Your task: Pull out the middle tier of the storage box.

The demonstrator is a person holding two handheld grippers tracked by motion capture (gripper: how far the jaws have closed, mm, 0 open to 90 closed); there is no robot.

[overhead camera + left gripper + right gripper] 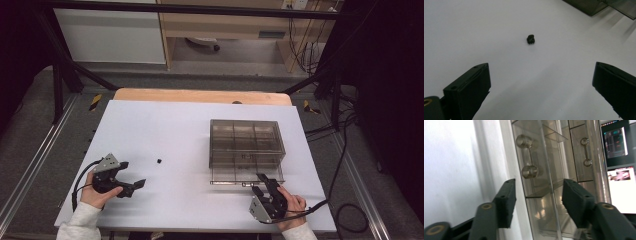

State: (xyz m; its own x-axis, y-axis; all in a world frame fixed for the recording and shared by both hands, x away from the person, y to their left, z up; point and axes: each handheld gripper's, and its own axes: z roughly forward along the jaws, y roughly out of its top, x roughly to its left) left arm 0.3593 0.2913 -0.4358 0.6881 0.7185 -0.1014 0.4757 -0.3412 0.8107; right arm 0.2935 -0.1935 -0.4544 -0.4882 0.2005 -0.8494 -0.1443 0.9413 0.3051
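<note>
Drawer organiser (246, 150) sits right on the counter (165, 130), its lower drawer (536, 202) between the right hand-held gripper's (537, 202) parted jaws, probably just released. Left hand-held gripper (541, 87) gapes wide toward a small black part (531, 39)

The left gripper (134, 186) lay low over the table in the person's left hand (95, 192), jaws spread wide and empty. The right gripper (260, 183), in the right hand (290, 205), stood partly open.
</note>
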